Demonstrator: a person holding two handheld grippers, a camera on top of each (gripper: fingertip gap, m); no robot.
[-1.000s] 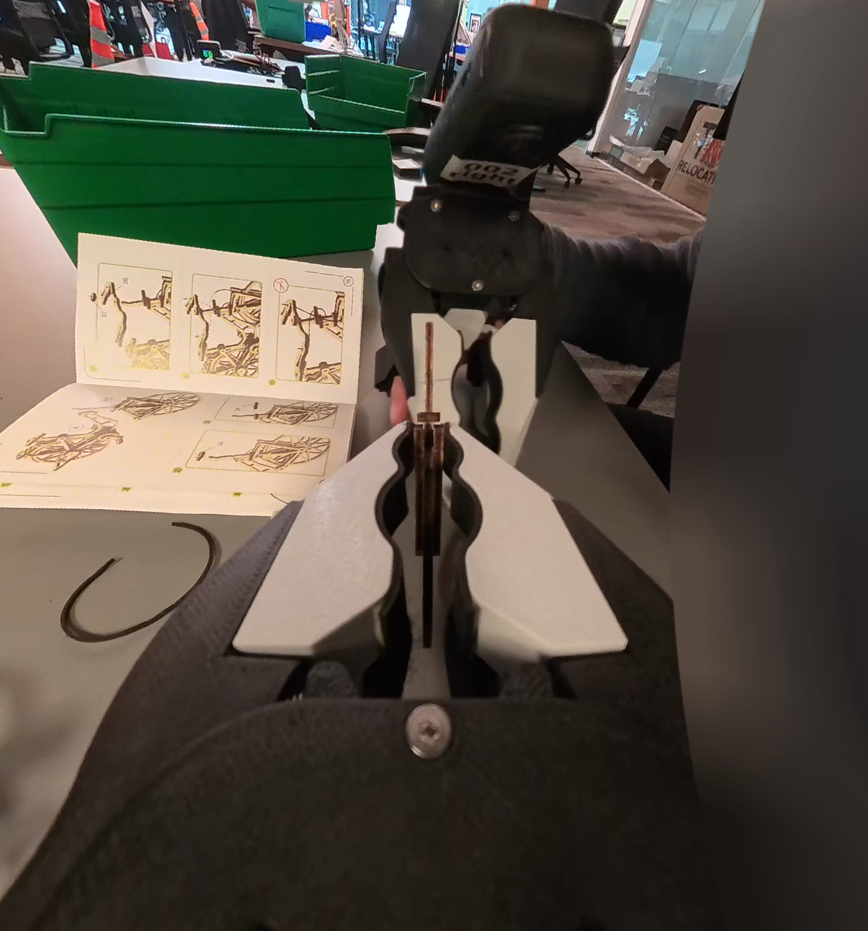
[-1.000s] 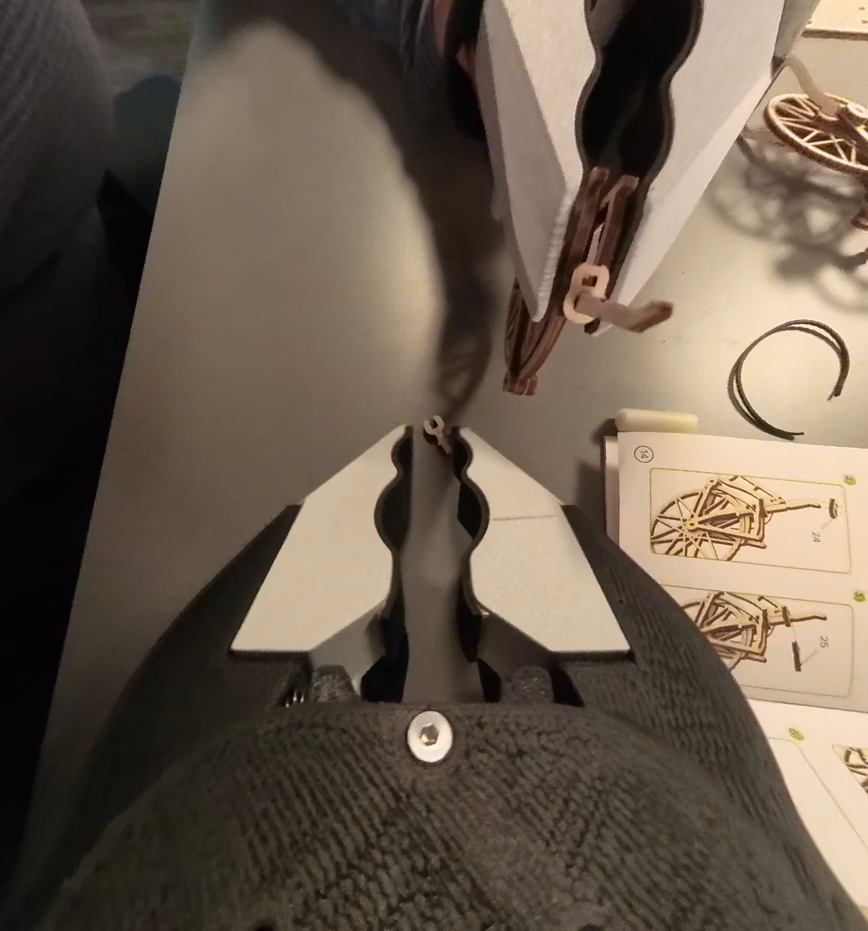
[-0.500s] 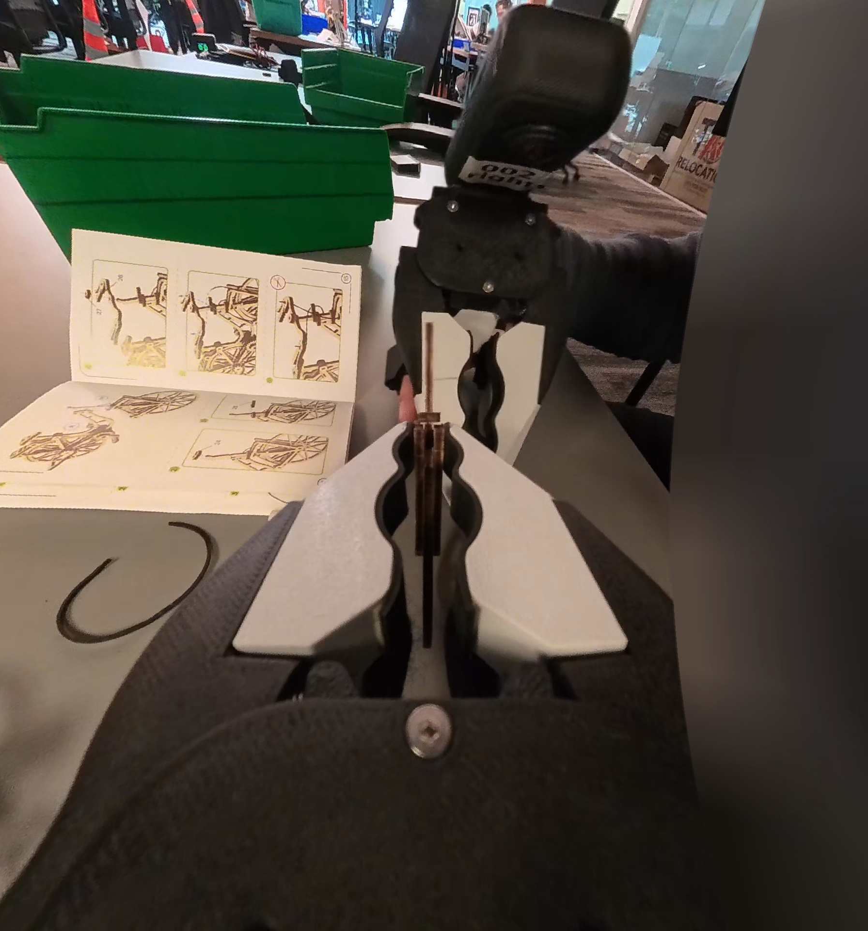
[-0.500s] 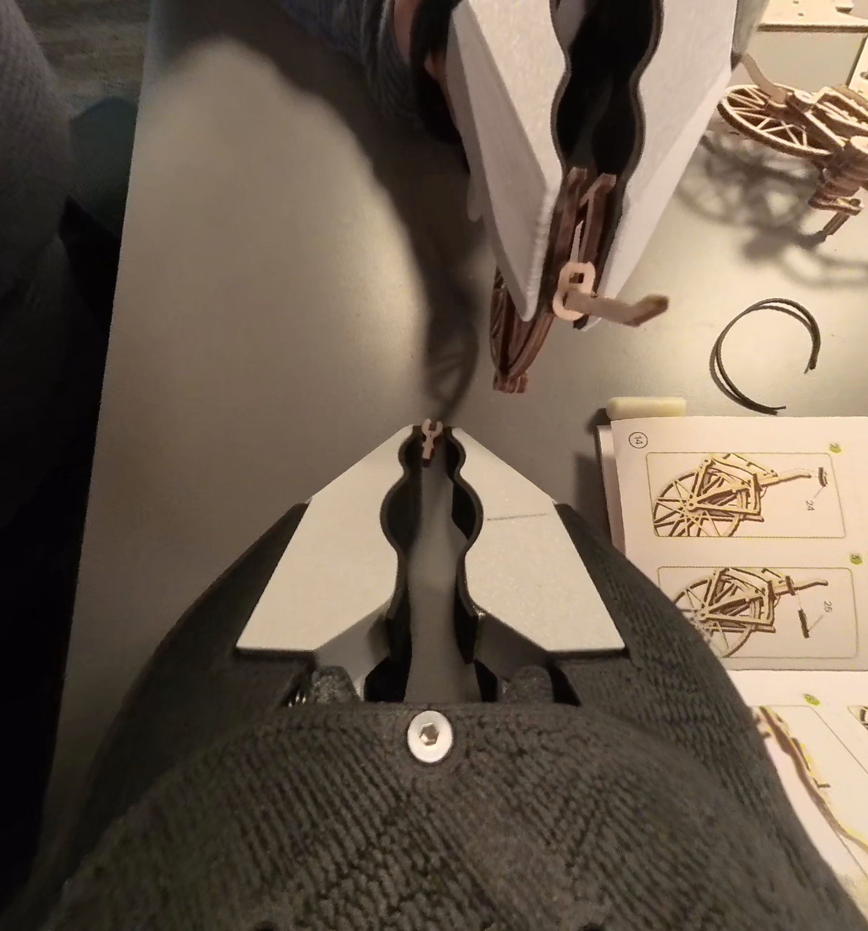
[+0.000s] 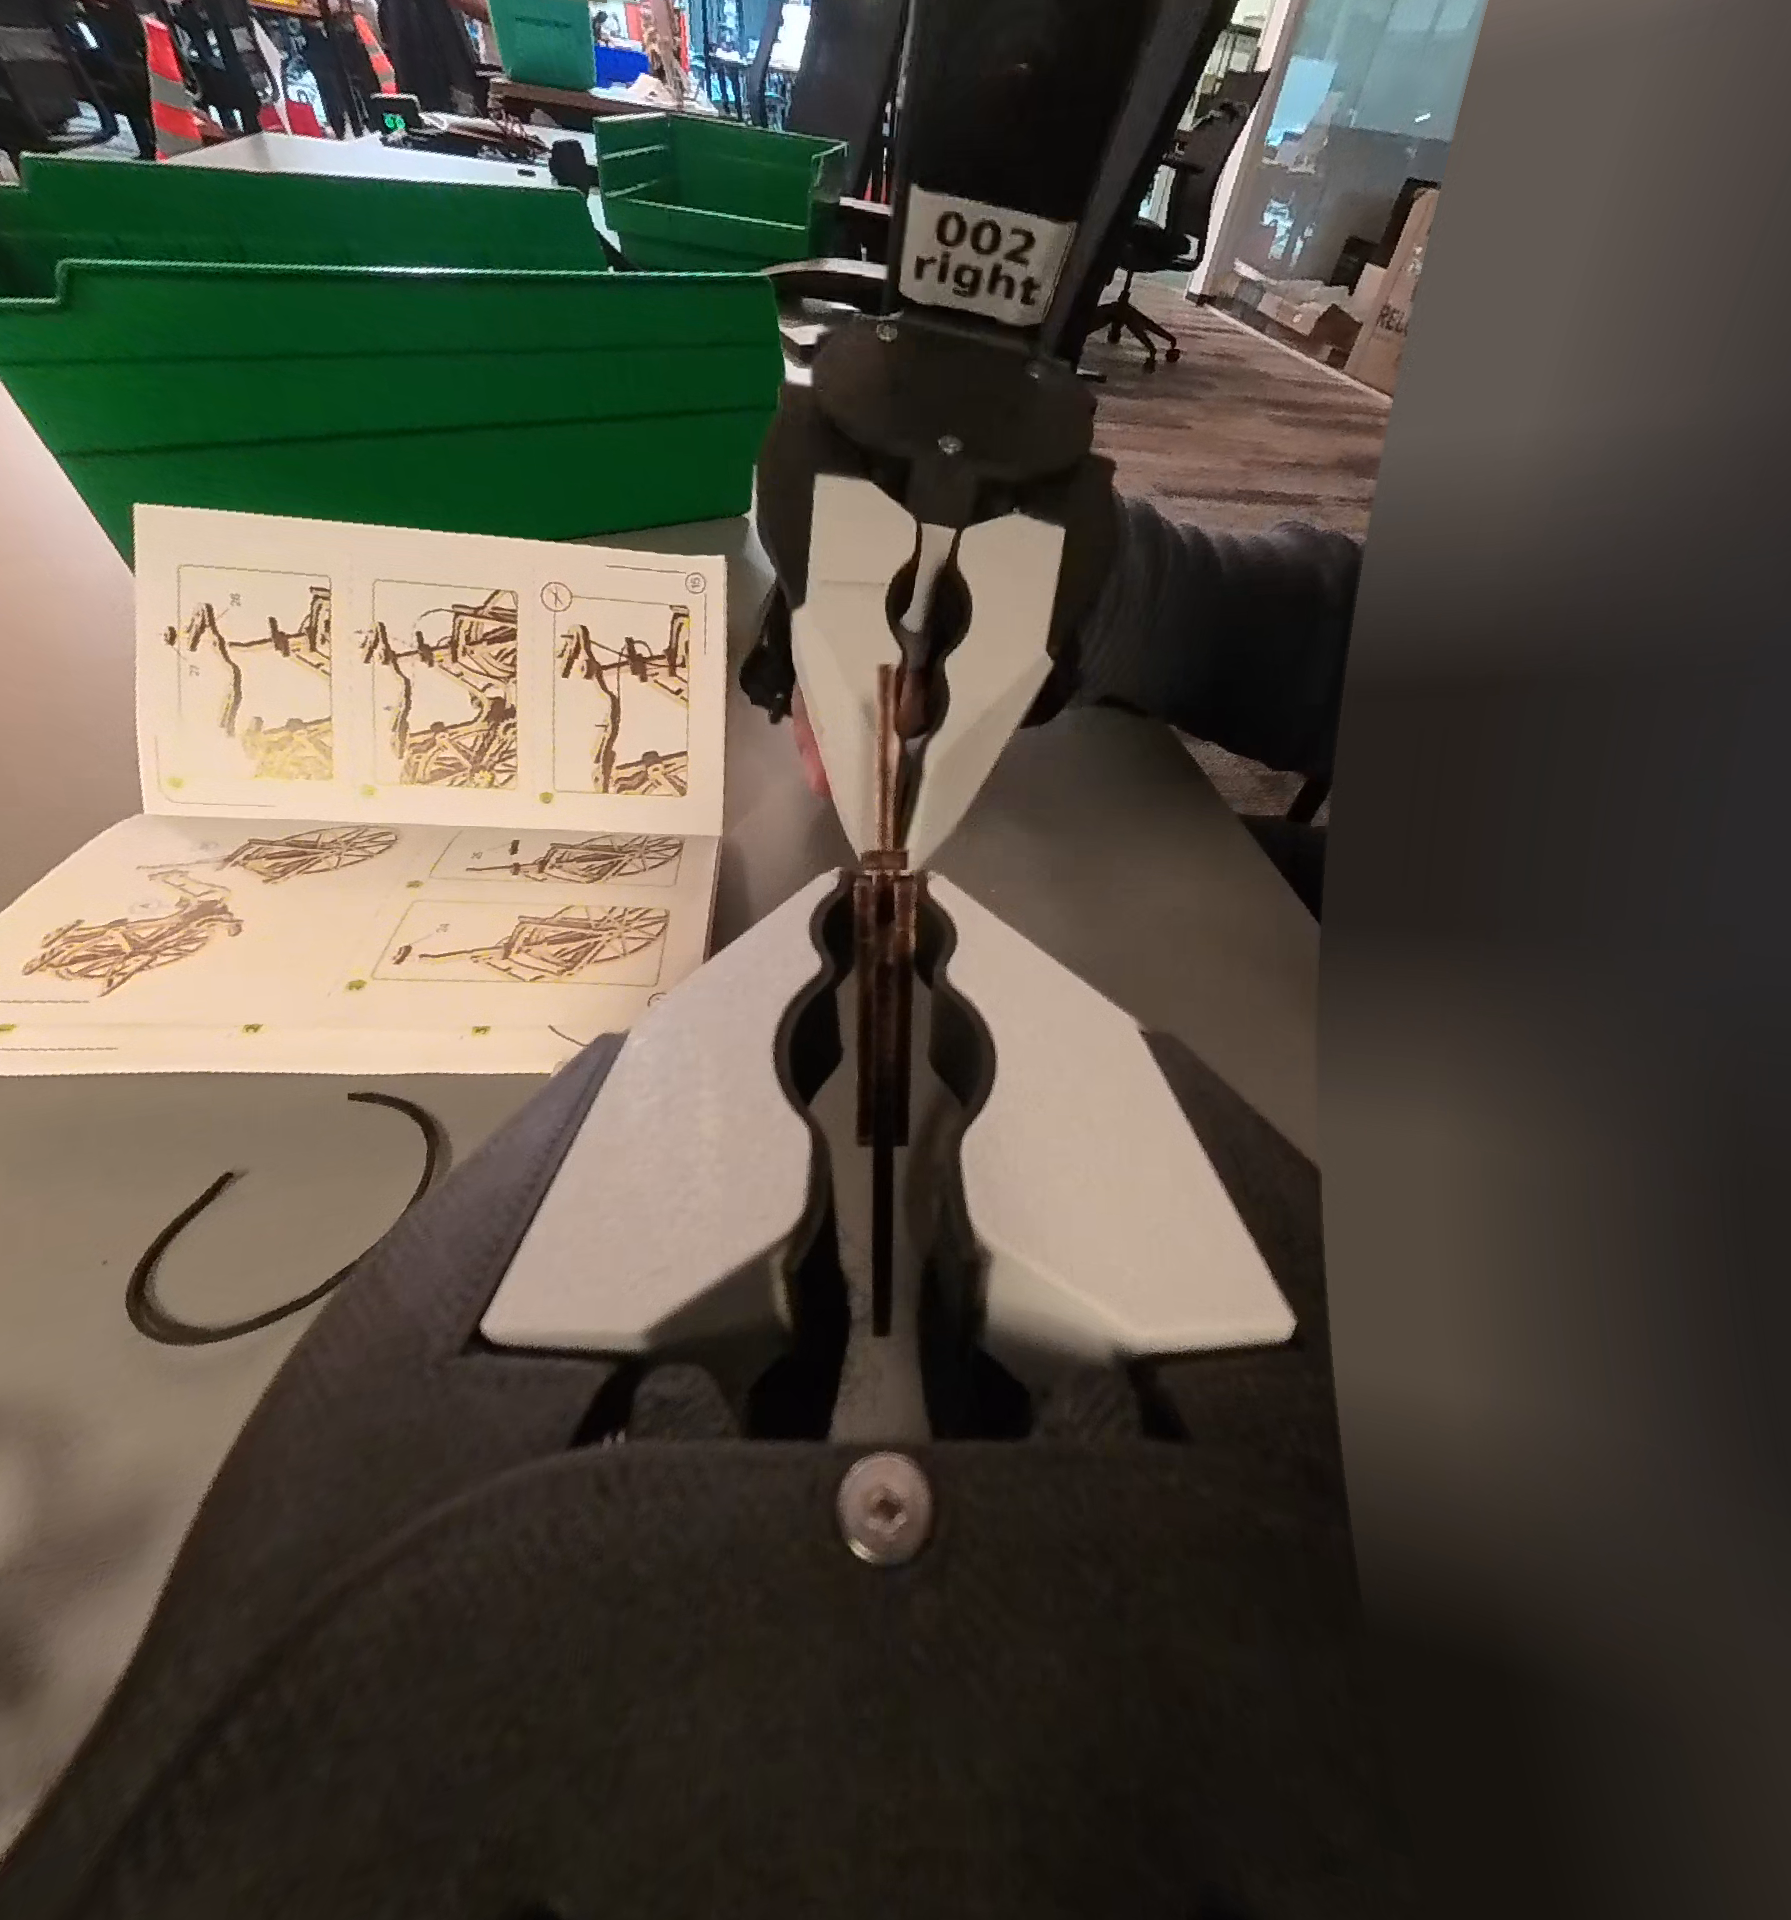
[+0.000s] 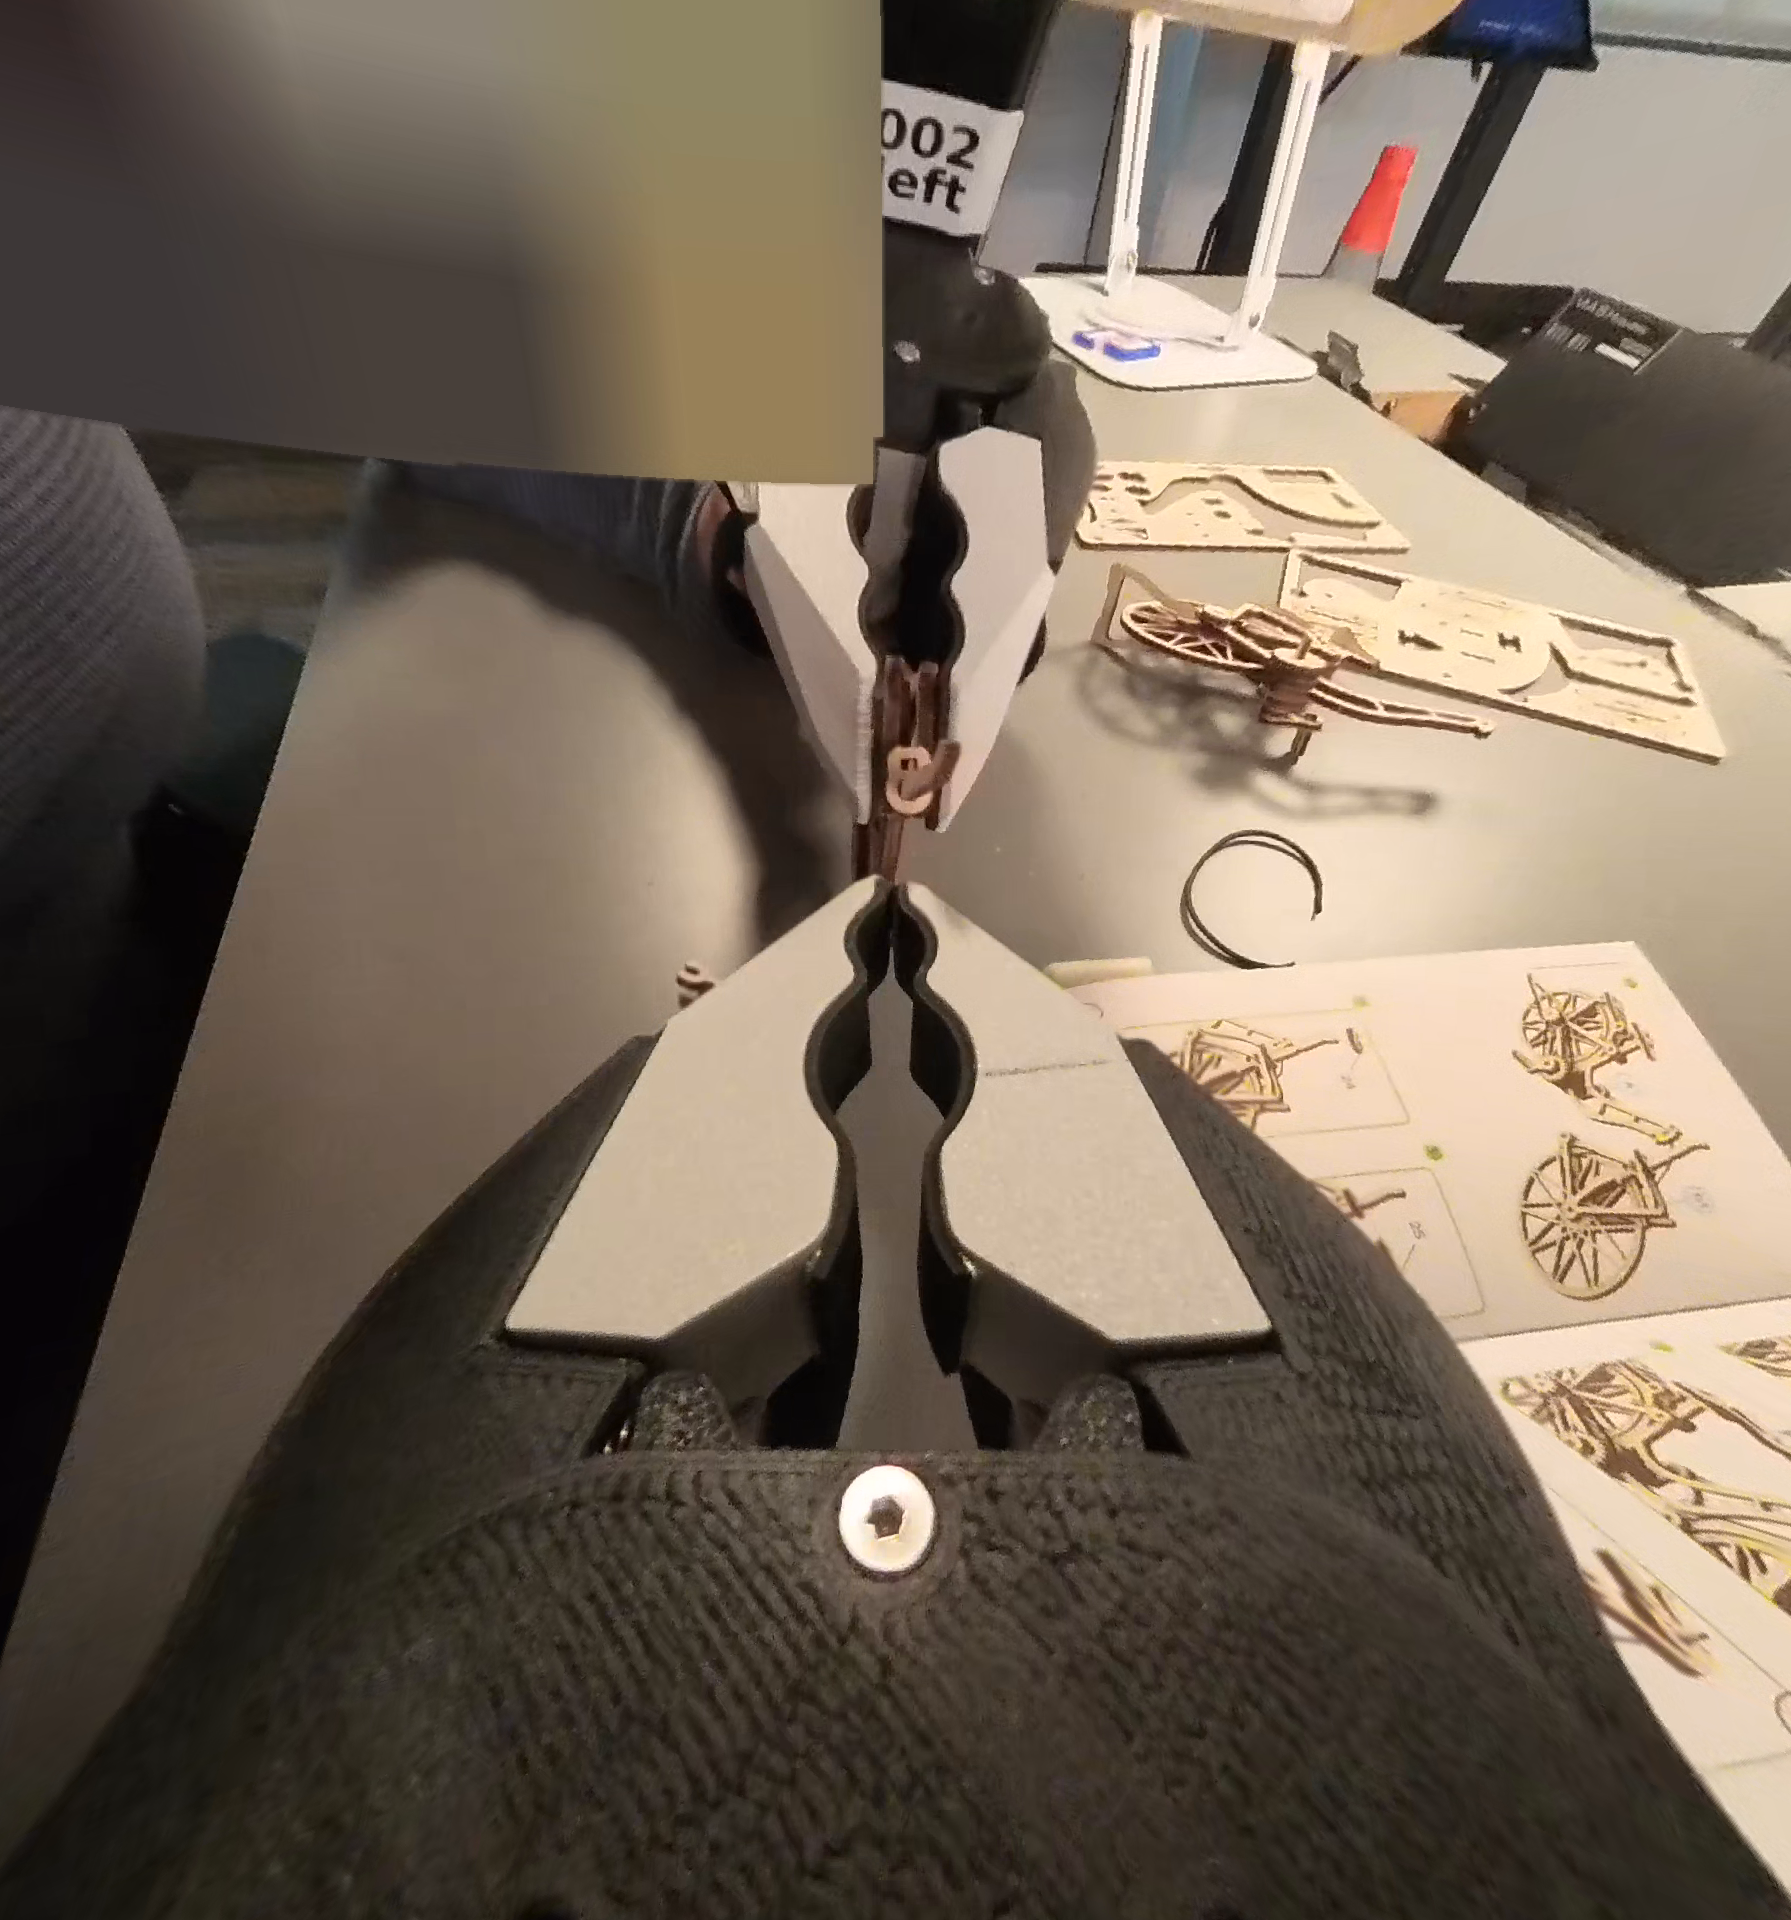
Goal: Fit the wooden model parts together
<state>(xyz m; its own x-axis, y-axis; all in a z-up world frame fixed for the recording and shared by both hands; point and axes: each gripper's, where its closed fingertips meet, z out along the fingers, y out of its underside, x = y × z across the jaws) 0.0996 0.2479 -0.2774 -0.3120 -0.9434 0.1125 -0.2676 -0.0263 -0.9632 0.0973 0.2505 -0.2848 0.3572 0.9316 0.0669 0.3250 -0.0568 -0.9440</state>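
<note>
My left gripper is shut on a thin brown wooden wheel part, seen edge-on in the left wrist view. In the right wrist view the left gripper hangs ahead, with the wheel part and a pale hook-shaped clip at its tips. My right gripper is shut, tip to tip against the lower end of that part, with nothing visible between its tips. It faces me in the left wrist view. A small pale wooden piece lies on the table just left of the right fingers.
A partly built wooden model and cut-out part sheets lie at the right. A black rubber band and an open instruction booklet lie nearer. Green bins stand behind the booklet. The table edge runs on the left. Left and right tips are no more than a few centimetres apart.
The right gripper has risen and moved up to the left gripper until the tips meet. Its jaws are closer together, and the small piece is no longer visible at its tips.
</note>
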